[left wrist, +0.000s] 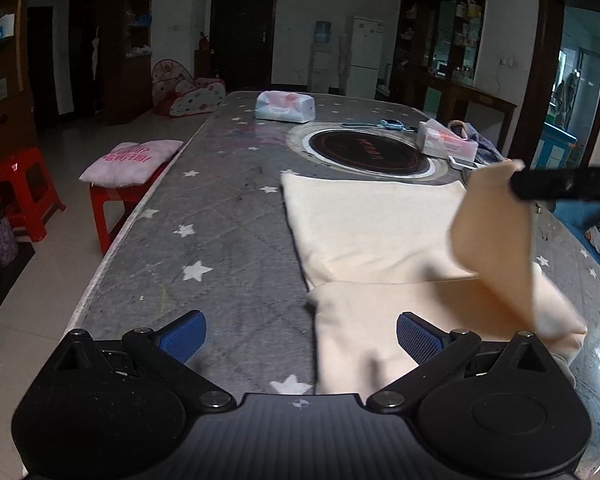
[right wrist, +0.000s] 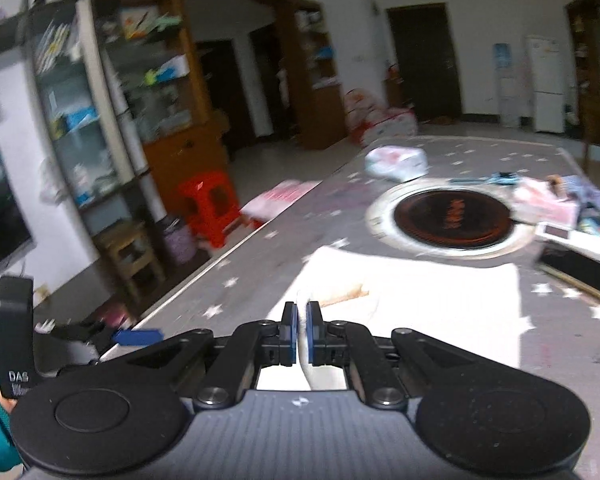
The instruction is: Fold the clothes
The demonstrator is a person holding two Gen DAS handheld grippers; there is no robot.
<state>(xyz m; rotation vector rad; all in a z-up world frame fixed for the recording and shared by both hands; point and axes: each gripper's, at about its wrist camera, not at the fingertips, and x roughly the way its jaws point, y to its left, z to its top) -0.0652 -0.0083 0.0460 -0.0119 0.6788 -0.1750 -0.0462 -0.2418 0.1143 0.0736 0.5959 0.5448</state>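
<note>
A cream garment (left wrist: 372,224) lies flat on the grey star-patterned table (left wrist: 220,216). My left gripper (left wrist: 300,336) is open low over the near table edge, its right blue pad (left wrist: 416,336) over the garment's near left corner. At the right, my right gripper (left wrist: 518,186) comes in as a dark bar, holding one garment corner lifted so the cloth hangs in a fold. In the right wrist view my right gripper (right wrist: 300,322) is shut on a pinch of the cream garment (right wrist: 420,300), and the left gripper (right wrist: 136,337) shows at the lower left.
A round black hotplate (left wrist: 368,152) is set in the table beyond the garment. Tissue packs (left wrist: 285,106), a blue watch (left wrist: 388,124) and a white box (left wrist: 446,142) lie further back. Red stools (left wrist: 24,188) and a pink cushion (left wrist: 130,160) stand left of the table.
</note>
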